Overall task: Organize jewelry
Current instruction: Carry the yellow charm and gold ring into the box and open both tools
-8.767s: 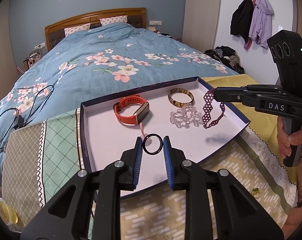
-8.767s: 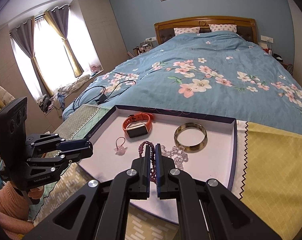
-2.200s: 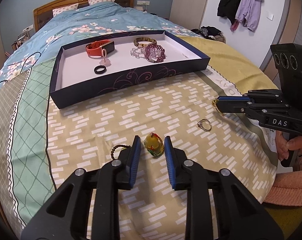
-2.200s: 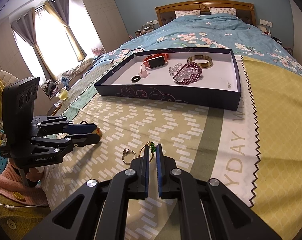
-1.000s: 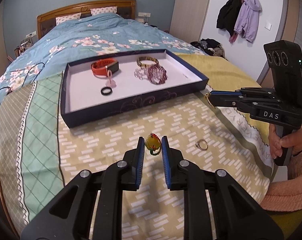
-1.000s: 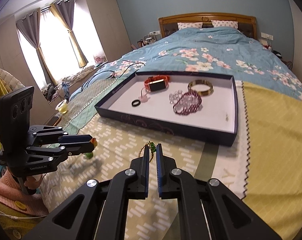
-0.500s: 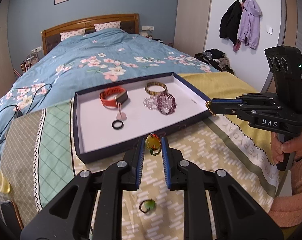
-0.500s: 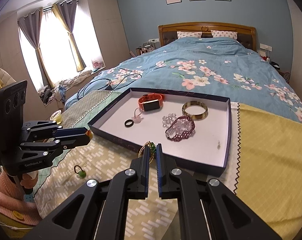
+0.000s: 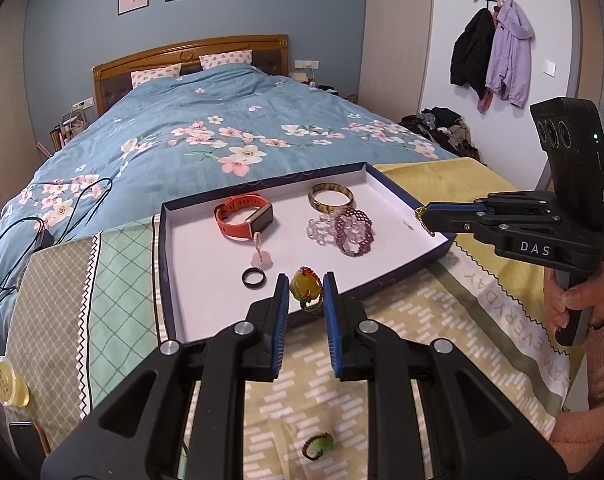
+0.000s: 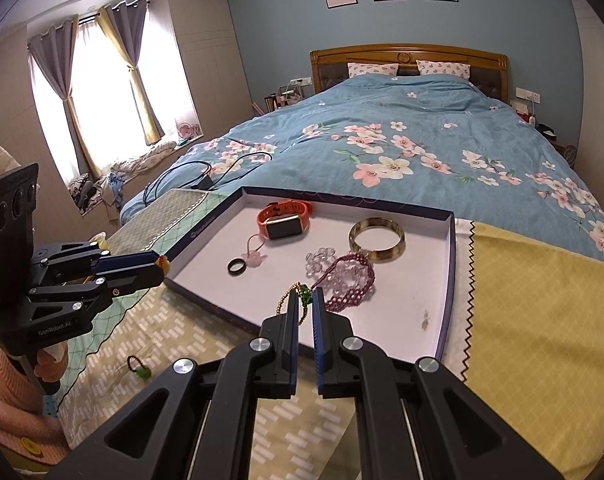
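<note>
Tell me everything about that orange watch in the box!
The orange watch lies inside the shallow dark-edged tray, toward its far side. It has a rubbery-looking orange strap with small holes, curled into a loop, and a rectangular dark screen in a pale metal-looking frame. It rests on its side on the white tray floor. A thin pink cord with a small pink flower charm reaches up to it. Neither gripper touches it.

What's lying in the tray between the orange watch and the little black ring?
A small pink flower charm on a cord lies between the orange watch and black ring, clearest in the left wrist view.
</note>
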`<action>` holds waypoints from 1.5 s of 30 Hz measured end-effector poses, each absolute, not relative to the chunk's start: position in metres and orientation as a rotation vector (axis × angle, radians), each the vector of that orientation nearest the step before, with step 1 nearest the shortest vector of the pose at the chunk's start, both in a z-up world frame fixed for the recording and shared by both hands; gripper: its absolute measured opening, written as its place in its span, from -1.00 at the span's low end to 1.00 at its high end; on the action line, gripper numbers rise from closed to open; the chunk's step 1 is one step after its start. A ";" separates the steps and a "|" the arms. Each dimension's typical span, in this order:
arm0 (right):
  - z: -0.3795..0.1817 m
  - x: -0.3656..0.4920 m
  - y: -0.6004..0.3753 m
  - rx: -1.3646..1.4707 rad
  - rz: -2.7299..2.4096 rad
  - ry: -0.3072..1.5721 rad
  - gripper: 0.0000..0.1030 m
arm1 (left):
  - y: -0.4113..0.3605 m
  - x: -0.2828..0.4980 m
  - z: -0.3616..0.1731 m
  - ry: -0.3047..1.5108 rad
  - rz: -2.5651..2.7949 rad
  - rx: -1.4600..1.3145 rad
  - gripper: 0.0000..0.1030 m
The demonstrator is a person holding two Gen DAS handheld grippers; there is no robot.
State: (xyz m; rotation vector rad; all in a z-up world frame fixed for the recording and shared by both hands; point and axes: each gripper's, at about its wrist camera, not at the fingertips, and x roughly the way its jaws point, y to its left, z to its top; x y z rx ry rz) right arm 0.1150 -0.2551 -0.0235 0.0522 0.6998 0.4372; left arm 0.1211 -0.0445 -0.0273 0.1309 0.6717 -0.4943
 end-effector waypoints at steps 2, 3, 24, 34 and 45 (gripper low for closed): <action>-0.025 0.120 -0.255 0.052 0.430 0.703 -0.90 | -0.044 0.125 -0.028 0.676 -0.492 0.123 -0.66; -0.026 0.122 -0.255 0.052 0.428 0.705 -0.90 | -0.043 0.127 -0.028 0.677 -0.489 0.121 -0.66; -0.047 0.161 -0.256 0.055 0.387 0.778 -0.90 | -0.045 0.169 -0.045 0.724 -0.434 0.130 -0.66; -0.057 0.172 -0.253 0.043 0.374 0.810 -0.90 | -0.045 0.182 -0.055 0.757 -0.423 0.124 -0.66; -0.061 0.178 -0.251 0.037 0.360 0.823 -0.90 | -0.047 0.190 -0.062 0.776 -0.417 0.120 -0.66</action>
